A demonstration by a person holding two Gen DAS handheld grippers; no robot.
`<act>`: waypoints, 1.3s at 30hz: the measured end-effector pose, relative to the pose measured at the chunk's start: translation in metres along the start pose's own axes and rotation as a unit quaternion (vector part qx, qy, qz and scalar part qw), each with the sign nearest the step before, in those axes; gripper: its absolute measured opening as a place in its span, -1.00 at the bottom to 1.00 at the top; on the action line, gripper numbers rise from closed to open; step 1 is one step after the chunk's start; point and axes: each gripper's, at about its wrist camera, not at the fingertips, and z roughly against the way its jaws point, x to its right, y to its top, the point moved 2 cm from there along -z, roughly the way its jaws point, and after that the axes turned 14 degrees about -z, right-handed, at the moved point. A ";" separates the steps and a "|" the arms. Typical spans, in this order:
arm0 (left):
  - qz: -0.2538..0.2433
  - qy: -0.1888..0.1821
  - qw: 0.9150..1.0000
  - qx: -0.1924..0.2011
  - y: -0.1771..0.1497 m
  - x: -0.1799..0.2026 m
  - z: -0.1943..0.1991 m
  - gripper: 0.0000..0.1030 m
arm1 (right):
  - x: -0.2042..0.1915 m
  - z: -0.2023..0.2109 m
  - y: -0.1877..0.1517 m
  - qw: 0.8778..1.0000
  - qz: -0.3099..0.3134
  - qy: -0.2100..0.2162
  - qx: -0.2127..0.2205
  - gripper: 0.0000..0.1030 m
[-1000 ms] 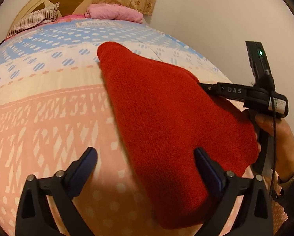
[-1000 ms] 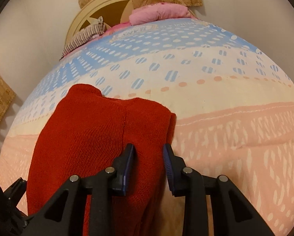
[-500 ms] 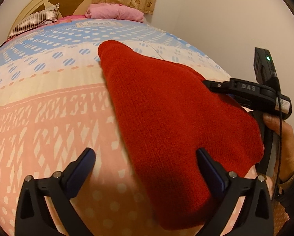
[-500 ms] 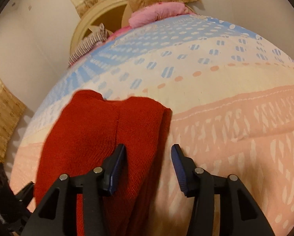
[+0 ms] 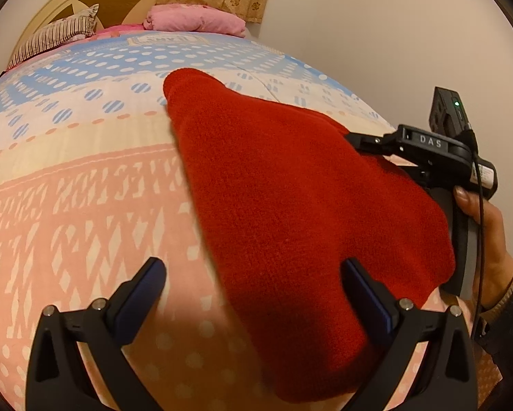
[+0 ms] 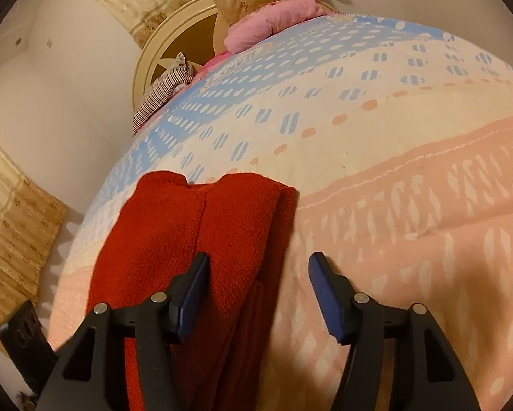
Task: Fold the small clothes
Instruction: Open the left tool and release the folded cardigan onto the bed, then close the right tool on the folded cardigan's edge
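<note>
Red knit garment [image 6: 201,239] folded on the bedspread [image 6: 410,178].
Right gripper [image 6: 258,275] opening, straddling its edge unpinched; left gripper [image 5: 253,286] spread wide above it.

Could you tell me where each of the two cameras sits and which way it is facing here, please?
Left wrist: on the left claw, angled down across the bedspread toward the headboard; shows its open fingers, plus the hand holding the right claw.
Right wrist: on the right claw, same heading; its jaws are opening over the garment's edge.
Shared: red knit garment, pink pillow.
</note>
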 end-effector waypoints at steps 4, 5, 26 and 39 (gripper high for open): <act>-0.003 -0.008 1.000 -0.001 0.001 0.001 -0.001 1.00 | 0.004 -0.007 0.005 0.999 -0.018 0.029 -0.022 0.18; -0.004 -0.009 1.000 0.000 0.001 0.001 -0.001 1.00 | 0.003 -0.009 0.005 0.999 -0.021 0.036 -0.027 0.18; -0.031 -0.015 0.999 -0.001 0.002 0.025 0.010 0.02 | -0.024 -0.015 -0.012 0.997 0.050 0.046 -0.027 -0.42; -0.042 0.011 0.999 0.005 -0.001 0.035 0.036 -0.26 | -0.042 0.007 -0.025 0.996 0.064 0.056 -0.007 -0.45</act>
